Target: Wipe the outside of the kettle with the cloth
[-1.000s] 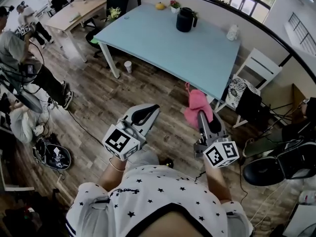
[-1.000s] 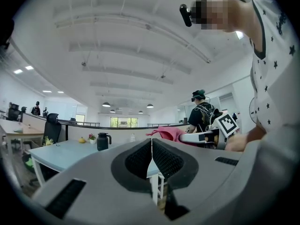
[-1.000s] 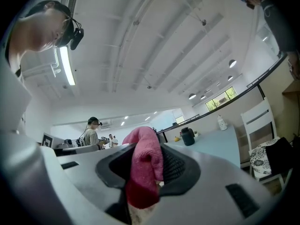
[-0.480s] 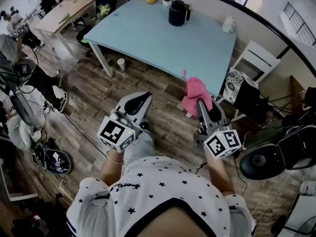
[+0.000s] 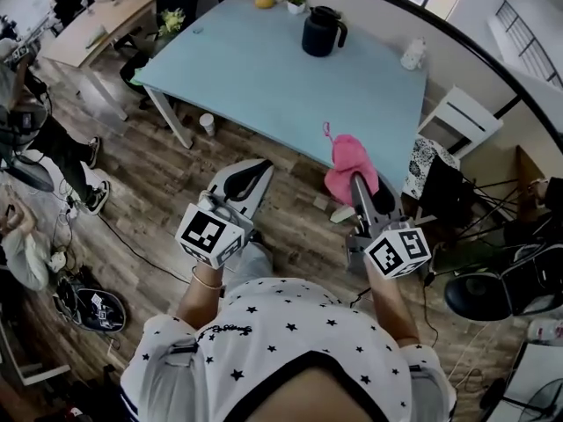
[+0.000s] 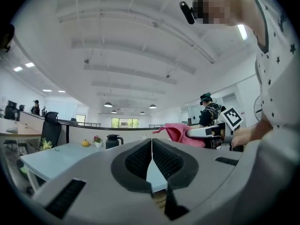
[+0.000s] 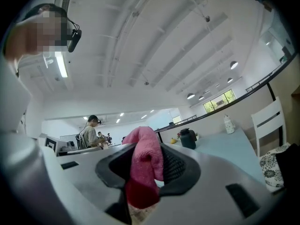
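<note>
The right claw (image 5: 358, 185) is clenching the pink cloth (image 5: 350, 161) beside the counter's (image 5: 255, 77) near edge. The left claw (image 5: 256, 171) is sitting clamped together, empty, over open floor (image 5: 167, 187). The kettle (image 5: 320, 32) is standing by the far edge.

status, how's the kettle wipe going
Left gripper jaws shut, empty. Right gripper clamps pink cloth. Kettle at table's far side, not yet reached.

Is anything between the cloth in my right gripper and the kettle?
Nothing visible. Only bare table lies between the cloth and the kettle; the flower pot and white bottle sit off to its sides.
</note>
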Action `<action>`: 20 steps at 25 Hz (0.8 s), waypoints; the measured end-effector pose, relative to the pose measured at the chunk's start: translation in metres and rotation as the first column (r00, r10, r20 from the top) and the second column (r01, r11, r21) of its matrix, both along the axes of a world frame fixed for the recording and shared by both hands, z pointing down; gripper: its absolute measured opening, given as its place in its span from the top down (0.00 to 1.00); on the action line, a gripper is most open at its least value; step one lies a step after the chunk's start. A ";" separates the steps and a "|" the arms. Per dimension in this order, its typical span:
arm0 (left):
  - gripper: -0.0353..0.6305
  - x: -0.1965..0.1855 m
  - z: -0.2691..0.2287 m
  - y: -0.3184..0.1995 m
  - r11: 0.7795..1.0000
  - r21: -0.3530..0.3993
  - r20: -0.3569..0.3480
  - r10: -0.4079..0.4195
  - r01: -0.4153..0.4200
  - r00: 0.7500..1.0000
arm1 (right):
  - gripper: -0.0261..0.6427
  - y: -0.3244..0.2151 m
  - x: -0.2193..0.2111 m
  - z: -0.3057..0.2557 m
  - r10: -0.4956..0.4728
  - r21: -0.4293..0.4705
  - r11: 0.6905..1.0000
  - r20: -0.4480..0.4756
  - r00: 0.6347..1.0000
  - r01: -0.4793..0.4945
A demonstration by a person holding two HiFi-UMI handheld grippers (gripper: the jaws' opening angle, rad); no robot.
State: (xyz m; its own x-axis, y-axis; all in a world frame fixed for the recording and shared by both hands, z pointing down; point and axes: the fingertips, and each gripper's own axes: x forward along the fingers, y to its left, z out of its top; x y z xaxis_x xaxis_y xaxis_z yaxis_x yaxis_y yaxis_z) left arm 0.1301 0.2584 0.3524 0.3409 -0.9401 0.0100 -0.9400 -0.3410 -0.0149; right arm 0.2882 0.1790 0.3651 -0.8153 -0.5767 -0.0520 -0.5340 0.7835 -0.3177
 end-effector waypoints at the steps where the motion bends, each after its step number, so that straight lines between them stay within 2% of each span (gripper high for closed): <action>1: 0.90 -0.011 0.002 -0.006 1.000 -0.004 -0.007 0.000 0.000 1.000 | 0.76 -0.007 -0.010 0.001 0.006 -0.004 1.000 -0.007 1.000 -0.006; 7: 0.90 -0.086 0.003 -0.038 0.999 -0.015 0.038 -0.031 0.032 0.999 | 0.76 -0.046 -0.075 0.002 0.022 -0.024 0.999 -0.026 0.999 -0.022; 12: 0.90 -0.139 0.006 -0.050 0.999 -0.031 0.027 -0.039 0.040 0.999 | 0.76 -0.070 -0.119 0.000 0.044 -0.026 0.999 -0.030 0.999 -0.045; 16: 0.90 -0.163 0.004 -0.055 1.000 -0.027 0.009 -0.014 0.014 1.000 | 0.75 -0.078 -0.141 0.000 0.070 -0.033 0.997 -0.031 0.997 -0.071; 20: 0.90 -0.169 0.012 -0.067 0.999 -0.032 -0.021 0.004 -0.005 1.000 | 0.75 -0.090 -0.147 0.010 0.083 -0.059 0.995 -0.047 0.995 -0.086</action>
State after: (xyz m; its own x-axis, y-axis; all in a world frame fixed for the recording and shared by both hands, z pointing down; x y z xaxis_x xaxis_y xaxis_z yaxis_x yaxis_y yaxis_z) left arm -0.0391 0.1913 0.3646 0.3456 -0.9378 0.0327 -0.9384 -0.3453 0.0154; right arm 0.1414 0.0892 0.3753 -0.7641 -0.6448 0.0205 -0.6124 0.7149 -0.3375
